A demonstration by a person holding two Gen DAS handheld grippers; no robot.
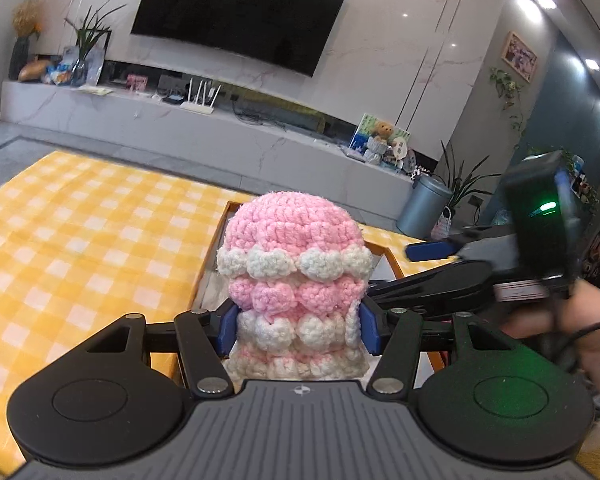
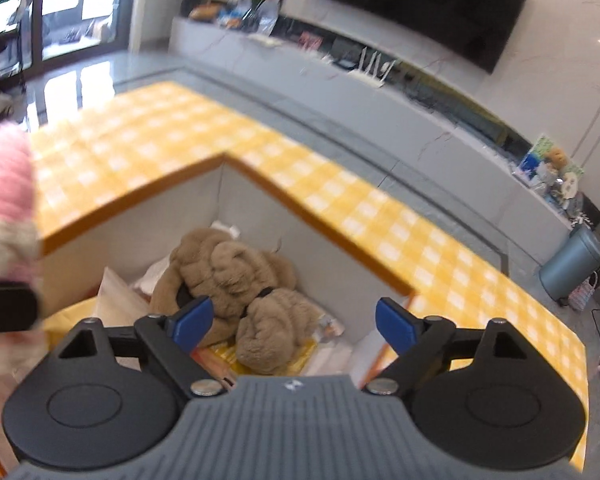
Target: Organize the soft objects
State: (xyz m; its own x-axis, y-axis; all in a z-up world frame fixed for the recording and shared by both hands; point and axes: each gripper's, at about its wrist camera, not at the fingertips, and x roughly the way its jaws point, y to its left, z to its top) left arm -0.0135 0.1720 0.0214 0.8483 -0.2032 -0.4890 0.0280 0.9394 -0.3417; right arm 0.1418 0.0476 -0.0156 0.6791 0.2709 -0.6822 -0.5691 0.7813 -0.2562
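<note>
My left gripper (image 1: 298,330) is shut on a pink and white crocheted toy (image 1: 296,276) and holds it upright above the near edge of an orange-rimmed box (image 1: 214,248). The toy also shows blurred at the left edge of the right wrist view (image 2: 2,208). My right gripper (image 2: 292,322) is open and empty above the same box (image 2: 332,236). A brown plush bear (image 2: 236,280) lies inside the box on papers, just beyond the right fingertips. The right gripper also shows in the left wrist view (image 1: 440,258), to the right of the toy.
The box stands on a yellow and white checked cloth (image 1: 80,240). Beyond the table are a low grey TV cabinet (image 1: 180,120), a wall TV (image 1: 240,12) and a grey bin (image 1: 424,204) on the floor at the right.
</note>
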